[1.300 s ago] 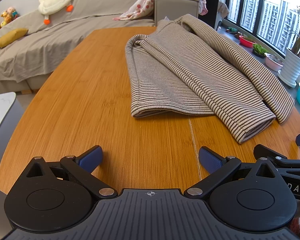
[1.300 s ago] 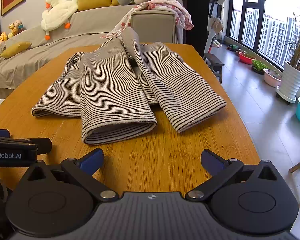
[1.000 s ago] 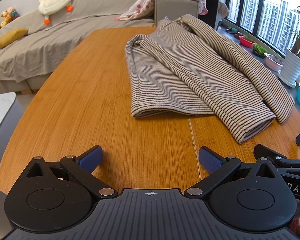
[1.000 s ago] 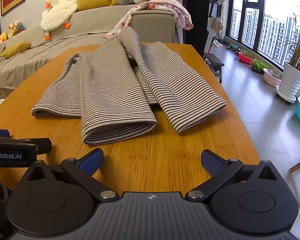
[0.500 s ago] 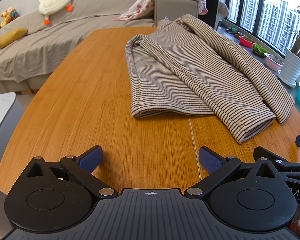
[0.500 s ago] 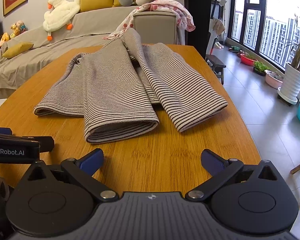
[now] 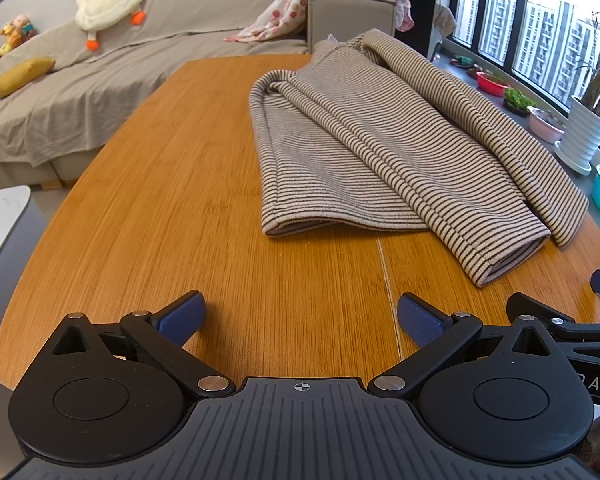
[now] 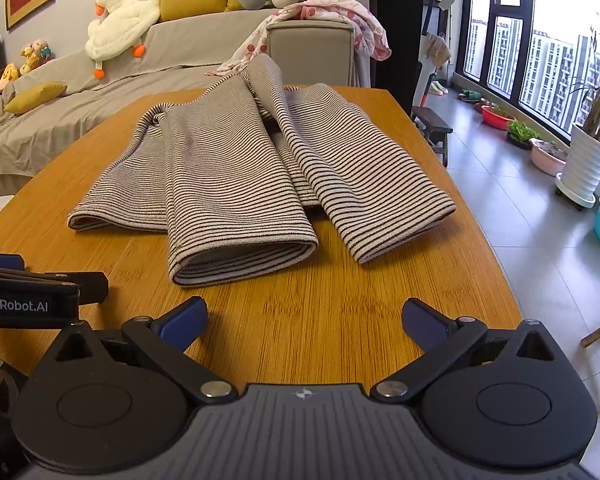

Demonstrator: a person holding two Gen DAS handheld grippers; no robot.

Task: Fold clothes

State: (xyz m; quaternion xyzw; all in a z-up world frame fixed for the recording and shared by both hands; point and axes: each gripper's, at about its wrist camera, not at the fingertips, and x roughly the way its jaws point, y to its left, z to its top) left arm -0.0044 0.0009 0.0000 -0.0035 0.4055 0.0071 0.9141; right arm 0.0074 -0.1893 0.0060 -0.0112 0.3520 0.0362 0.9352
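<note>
Striped knit garment (image 8: 236, 184) lies partly folded across the bench (image 7: 180, 220), ahead of my left tongs (image 7: 300, 316) and right tongs (image 8: 304, 316), both spread wide and empty. Pinching only a top layer could drag the folds askew.

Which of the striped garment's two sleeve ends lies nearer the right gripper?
The middle cuff, its open end facing the right gripper; the other cuff lies farther, toward the window side.

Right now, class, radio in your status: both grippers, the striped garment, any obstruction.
Left gripper open, empty. Right gripper open, empty. Striped garment partly folded on table, untouched. Path clear.
</note>
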